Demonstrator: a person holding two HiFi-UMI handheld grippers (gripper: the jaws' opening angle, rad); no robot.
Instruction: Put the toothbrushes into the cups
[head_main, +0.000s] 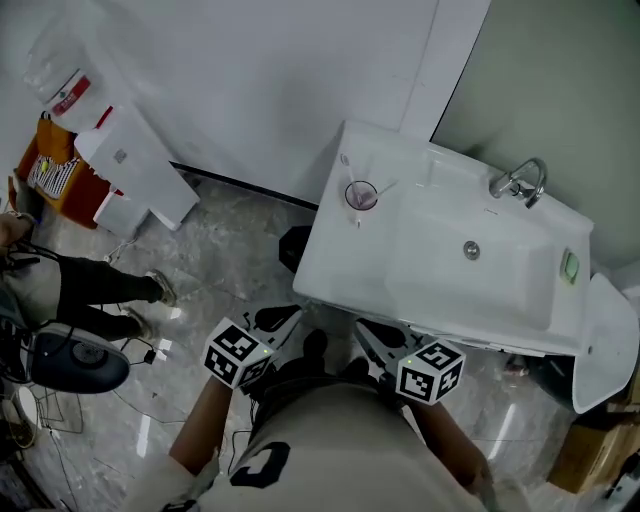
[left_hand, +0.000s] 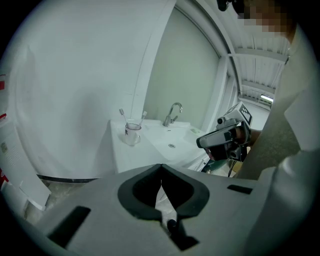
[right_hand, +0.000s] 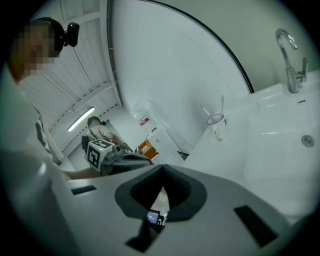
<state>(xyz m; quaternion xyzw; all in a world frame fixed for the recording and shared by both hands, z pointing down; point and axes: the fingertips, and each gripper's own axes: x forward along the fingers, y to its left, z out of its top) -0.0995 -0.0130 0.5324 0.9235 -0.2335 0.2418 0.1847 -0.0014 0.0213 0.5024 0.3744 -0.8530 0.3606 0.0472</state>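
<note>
The white washbasin (head_main: 450, 300) is the biggest thing in front of me, set against a pale wall on a grey marbled floor (head_main: 220, 230). Only the head view takes in its whole top: the bowl with its drain (head_main: 471, 250), the chrome tap (head_main: 520, 182) at the back and a small green item (head_main: 569, 265) on the right rim. Off to the left it also shows a seated person's legs (head_main: 100, 290) and white panels (head_main: 140, 170) leaning beside an orange bag (head_main: 50, 170).

My left gripper (head_main: 285, 318) and right gripper (head_main: 368, 335) sit low at the basin's near edge, close to my body and well apart from the cup (head_main: 361, 195). The head view does not show how my jaws stand; the gripper views do. In the left gripper view the dark pads meet at their tips with nothing between them. The right gripper view shows the same: jaws together and empty. Each gripper view also catches the other gripper off to its side, which the head view sees only from above.

The clear cup stands upright on the basin's flat back-left corner, beside the bowl. Two toothbrushes (left_hand: 121, 116) are in it, leaning apart, their ends poking above the rim.
</note>
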